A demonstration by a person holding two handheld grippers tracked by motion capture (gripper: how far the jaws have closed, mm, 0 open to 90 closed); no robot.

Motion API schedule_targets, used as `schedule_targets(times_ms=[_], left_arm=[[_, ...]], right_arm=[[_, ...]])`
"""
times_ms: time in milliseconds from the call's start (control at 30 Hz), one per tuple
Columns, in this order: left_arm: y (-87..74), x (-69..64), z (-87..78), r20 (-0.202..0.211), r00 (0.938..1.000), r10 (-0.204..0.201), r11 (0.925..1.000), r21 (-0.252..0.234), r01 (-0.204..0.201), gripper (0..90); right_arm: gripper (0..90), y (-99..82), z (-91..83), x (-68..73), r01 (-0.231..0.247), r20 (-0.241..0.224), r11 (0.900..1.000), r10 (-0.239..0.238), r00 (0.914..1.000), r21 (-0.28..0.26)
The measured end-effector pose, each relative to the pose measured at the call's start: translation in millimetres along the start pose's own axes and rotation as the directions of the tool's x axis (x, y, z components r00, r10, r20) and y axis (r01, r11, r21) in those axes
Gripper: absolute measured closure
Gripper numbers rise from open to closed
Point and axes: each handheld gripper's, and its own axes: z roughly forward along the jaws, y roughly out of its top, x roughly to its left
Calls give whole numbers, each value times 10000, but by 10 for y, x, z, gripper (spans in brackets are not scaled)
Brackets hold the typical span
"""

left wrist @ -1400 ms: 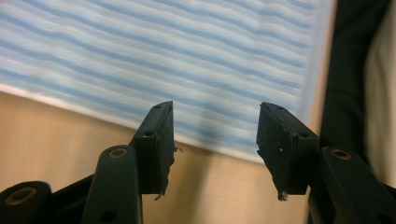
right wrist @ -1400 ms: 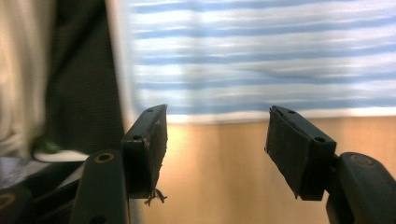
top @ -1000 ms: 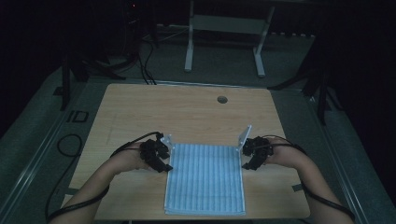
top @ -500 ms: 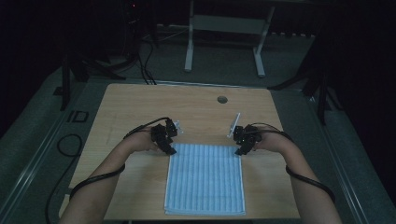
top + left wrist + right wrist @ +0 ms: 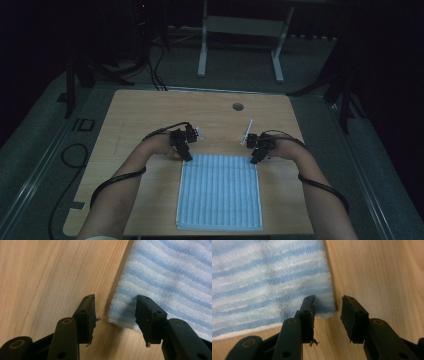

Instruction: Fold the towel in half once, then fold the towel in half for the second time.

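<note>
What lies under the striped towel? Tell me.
The striped towel lies flat on the wooden table, whose top shows all around it. Whatever might sit beneath stays covered, though no bulge shows.

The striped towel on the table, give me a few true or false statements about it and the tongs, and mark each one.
1. The striped towel lies flat on the wooden table. True.
2. The left tongs straddle a towel corner, jaws apart. True.
3. The right tongs hold the towel in the air. False: it lies on the table, a corner between the jaws, which have just been closing.
4. The towel is red. False: blue and white stripes.
5. Both tongs are at the towel's near edge. False: they are at its far corners.
</note>
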Motion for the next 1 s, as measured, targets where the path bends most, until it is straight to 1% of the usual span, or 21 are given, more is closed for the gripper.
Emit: schedule_targets(times_ms=[100,167,233,300,333,367,400,467,533,567,600,733,800,833,867,967,1000], left_arm=[[13,2,26,-57,9999,88,9999,92,-88,523],[13,2,35,-81,10000,-17,9999,-101,16,523],[10,4,36,-103,9999,135,9998,-108,-137,524],[-1,17,43,55,10000,-39,9998,-214,40,531],[-10,27,41,335,9994,-51,9996,-280,60,574],[-17,23,41,481,9988,-17,9994,-346,33,653],[-20,18,40,495,9988,3,9992,-391,16,669],[-27,19,37,546,9985,104,9989,-456,-79,760],[-30,29,37,546,9985,-87,9986,-524,116,828],[-28,33,33,394,9992,-63,9985,-535,84,838],[-24,34,27,294,9995,-147,9984,-542,163,846],[-13,38,-14,73,9999,-142,9981,-591,146,858],[-10,43,-26,38,9998,-190,9980,-603,192,858],[-7,49,-55,-78,9998,-204,9975,-679,199,858],[-10,59,-77,-129,9995,-283,9971,-712,273,857],[-18,63,-98,-124,9994,-331,9963,-794,320,857],[-30,67,-119,-226,9990,-374,9955,-885,352,857]], right_arm=[[645,2,25,4,-13,-66,10000,13,10000,-5],[668,-5,29,0,-53,-127,10000,52,9999,-48],[716,-7,32,2,-63,-220,10000,62,9997,-52],[760,2,34,11,-86,-299,10000,86,9995,13],[791,6,35,12,-110,-408,9999,112,9991,44],[803,10,35,10,-129,-473,9999,133,9988,73],[814,12,35,7,-141,-499,9999,146,9986,86],[822,10,35,3,-159,-524,9999,163,9985,67],[830,11,34,-7,-248,-421,9997,250,9988,47],[831,11,33,-8,-285,-405,9996,287,9988,43],[836,13,33,-11,-292,-385,9996,294,9988,51],[844,23,8,-10,-330,-264,9994,333,9991,96],[845,25,-1,-13,-343,-241,9994,345,9991,82],[845,29,-12,-15,-338,-178,9994,340,9993,100],[846,34,-57,-22,-374,-28,9993,373,9993,-23],[846,31,-89,-25,-396,-2,9992,396,9992,-110],[848,24,-121,-34,-463,60,9986,464,9989,-247]])
